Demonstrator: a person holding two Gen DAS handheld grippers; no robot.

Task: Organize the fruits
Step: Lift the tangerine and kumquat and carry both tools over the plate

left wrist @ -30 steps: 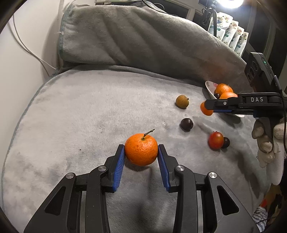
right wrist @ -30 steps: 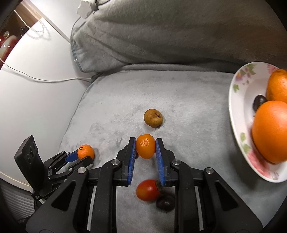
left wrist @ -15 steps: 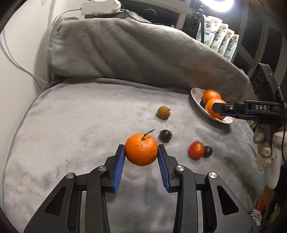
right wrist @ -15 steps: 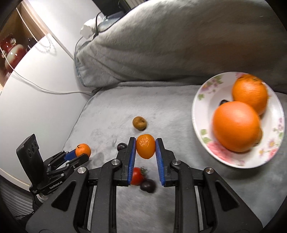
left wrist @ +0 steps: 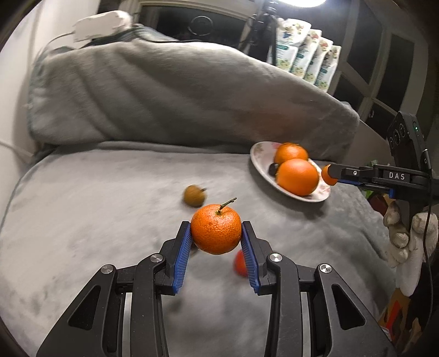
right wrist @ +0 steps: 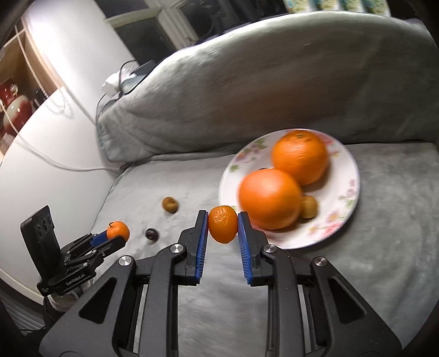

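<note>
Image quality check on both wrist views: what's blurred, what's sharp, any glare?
Left wrist view: the held mandarin and left tool are sharp, the brown fruit and blanket smear with motion, and a lamp glares at the top edge. Right wrist view: the two oranges on the plate are streaked, while the small orange fruit in the right tool stays crisp; fisheye bends the edges.

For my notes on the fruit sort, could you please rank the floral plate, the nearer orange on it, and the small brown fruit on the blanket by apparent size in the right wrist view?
1. floral plate
2. nearer orange
3. small brown fruit, farther away, so its smallness is partly distance.
</note>
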